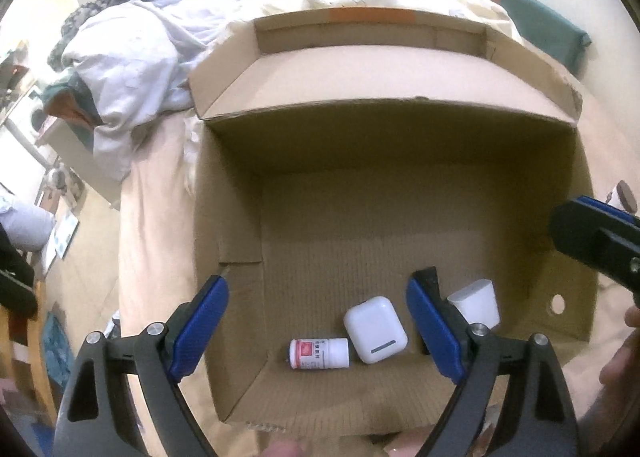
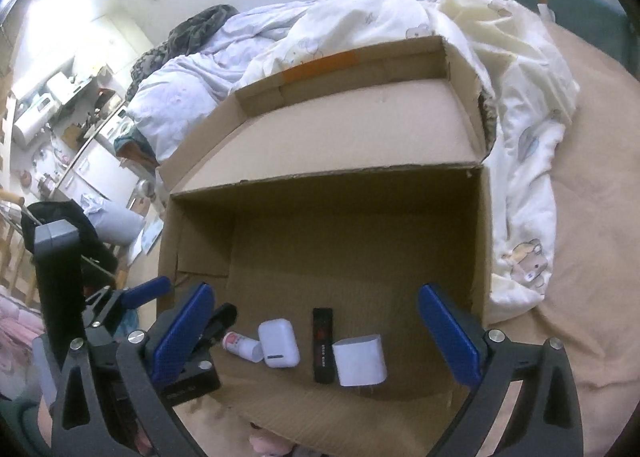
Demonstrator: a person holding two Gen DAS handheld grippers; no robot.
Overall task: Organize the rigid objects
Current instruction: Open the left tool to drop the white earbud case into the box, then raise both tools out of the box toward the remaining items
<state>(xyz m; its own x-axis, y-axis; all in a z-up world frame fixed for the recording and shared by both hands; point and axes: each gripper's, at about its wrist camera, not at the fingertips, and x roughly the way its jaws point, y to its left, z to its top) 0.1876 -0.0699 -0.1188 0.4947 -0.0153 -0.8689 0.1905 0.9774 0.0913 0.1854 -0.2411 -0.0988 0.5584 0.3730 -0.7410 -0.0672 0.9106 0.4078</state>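
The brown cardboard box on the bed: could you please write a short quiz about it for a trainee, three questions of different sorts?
1. True or false: the open brown cardboard box holds four items.
2. Which item lies between the white rounded earbud case and the white square charger block? A) small white pill bottle B) slim black stick-shaped device
3. Fill in: both the left hand-held gripper and the right hand-held gripper are ____.

Key: 1 true; 2 B; 3 open.

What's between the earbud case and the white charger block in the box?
A black stick-shaped device lies between the earbud case and the charger block. Right wrist view shows it; left wrist view hides it.
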